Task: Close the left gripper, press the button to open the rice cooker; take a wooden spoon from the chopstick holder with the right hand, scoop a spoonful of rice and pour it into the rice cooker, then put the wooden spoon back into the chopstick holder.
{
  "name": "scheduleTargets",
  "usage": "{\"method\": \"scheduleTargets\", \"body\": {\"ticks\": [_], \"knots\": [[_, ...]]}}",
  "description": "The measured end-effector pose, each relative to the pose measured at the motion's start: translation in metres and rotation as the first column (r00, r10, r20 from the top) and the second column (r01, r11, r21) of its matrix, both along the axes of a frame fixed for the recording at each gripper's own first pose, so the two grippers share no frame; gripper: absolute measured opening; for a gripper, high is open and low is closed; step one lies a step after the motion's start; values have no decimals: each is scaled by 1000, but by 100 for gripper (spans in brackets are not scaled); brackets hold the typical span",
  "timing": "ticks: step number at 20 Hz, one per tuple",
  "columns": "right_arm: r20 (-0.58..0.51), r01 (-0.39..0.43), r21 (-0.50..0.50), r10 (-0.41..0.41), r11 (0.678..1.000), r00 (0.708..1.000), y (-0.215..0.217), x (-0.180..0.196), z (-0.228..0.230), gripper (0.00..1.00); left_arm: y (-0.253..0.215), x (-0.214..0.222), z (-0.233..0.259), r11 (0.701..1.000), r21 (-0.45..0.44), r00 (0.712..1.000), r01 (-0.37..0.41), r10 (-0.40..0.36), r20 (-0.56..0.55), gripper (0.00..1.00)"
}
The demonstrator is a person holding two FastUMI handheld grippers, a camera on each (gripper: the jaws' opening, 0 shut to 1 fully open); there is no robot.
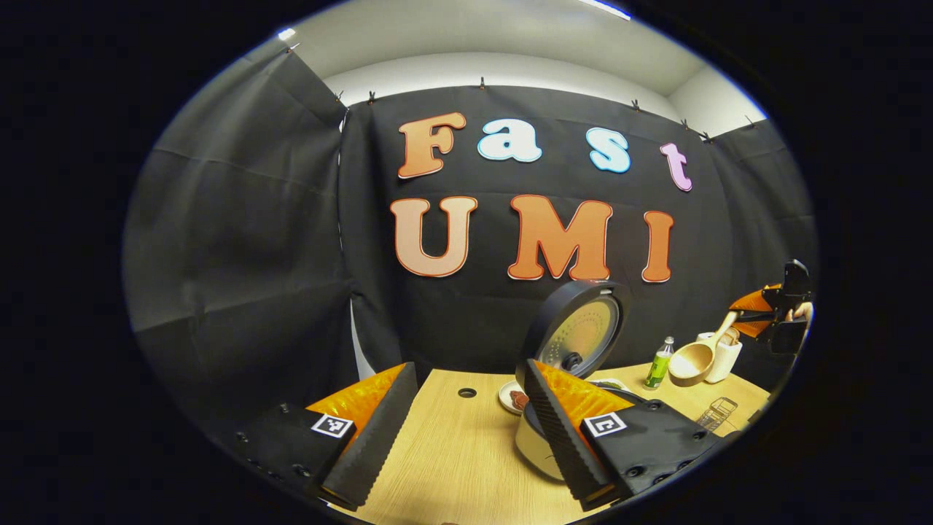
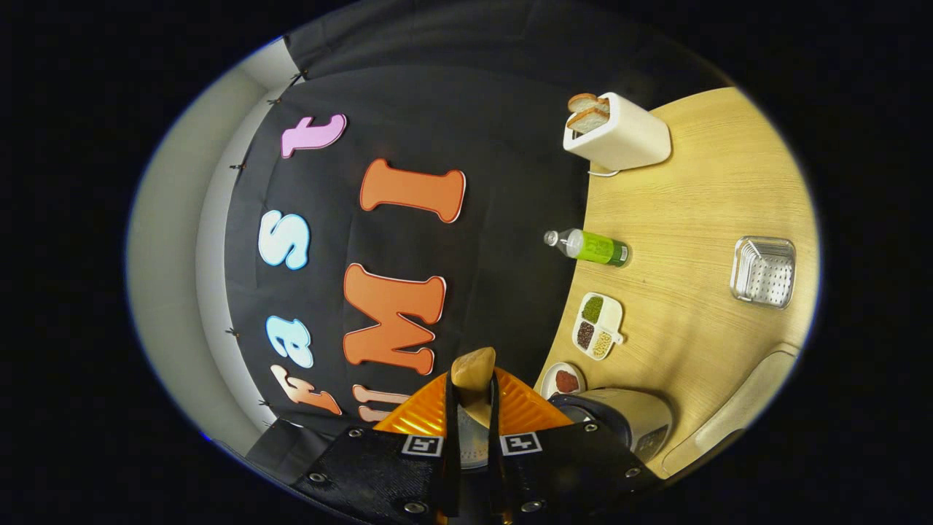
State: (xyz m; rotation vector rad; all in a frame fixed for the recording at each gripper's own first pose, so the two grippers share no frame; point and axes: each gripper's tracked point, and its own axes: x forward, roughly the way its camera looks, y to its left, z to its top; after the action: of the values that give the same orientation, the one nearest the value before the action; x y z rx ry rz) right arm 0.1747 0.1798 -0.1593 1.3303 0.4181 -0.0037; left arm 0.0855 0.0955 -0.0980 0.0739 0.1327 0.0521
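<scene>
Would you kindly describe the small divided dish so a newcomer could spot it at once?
In the right gripper view, find the wooden table and the green-labelled bottle. The divided dish sits next to it: white, three compartments, each with different-coloured grains, unlike the round saucer of red powder.

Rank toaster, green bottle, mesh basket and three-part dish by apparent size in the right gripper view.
1. Toaster, clearly largest.
2. Green bottle and mesh basket: look about alike, not ranking them; the basket sits near the fisheye edge.
3. Three-part dish, slightly smaller, though that margin is thin.
</scene>
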Motion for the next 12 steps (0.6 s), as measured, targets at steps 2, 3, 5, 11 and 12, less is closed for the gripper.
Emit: {"method": "scheduleTargets", "body": {"ticks": [2, 3, 5, 11, 12], "knots": [[9, -6, -18, 6, 1000, 1000, 14, 11, 4, 14, 0, 4, 2, 1000, 0, 1000, 2, -2, 4, 97], [21, -8, -39, 9, 999, 1000, 20, 18, 7, 14, 0, 8, 1, 1000, 2, 1000, 4, -4, 2, 97], [35, -22, -89, 25, 996, 999, 34, 23, 10, 14, 3, 8, -1, 1000, 8, 1000, 5, -5, -5, 97], [89, -49, -219, 70, 974, 994, 57, 26, 29, 14, 5, 15, -2, 1000, 22, 1000, 10, -10, -2, 99], [95, -50, -233, 74, 971, 993, 59, 27, 31, 14, 5, 16, -2, 1000, 25, 1000, 9, -9, -2, 99]]}}
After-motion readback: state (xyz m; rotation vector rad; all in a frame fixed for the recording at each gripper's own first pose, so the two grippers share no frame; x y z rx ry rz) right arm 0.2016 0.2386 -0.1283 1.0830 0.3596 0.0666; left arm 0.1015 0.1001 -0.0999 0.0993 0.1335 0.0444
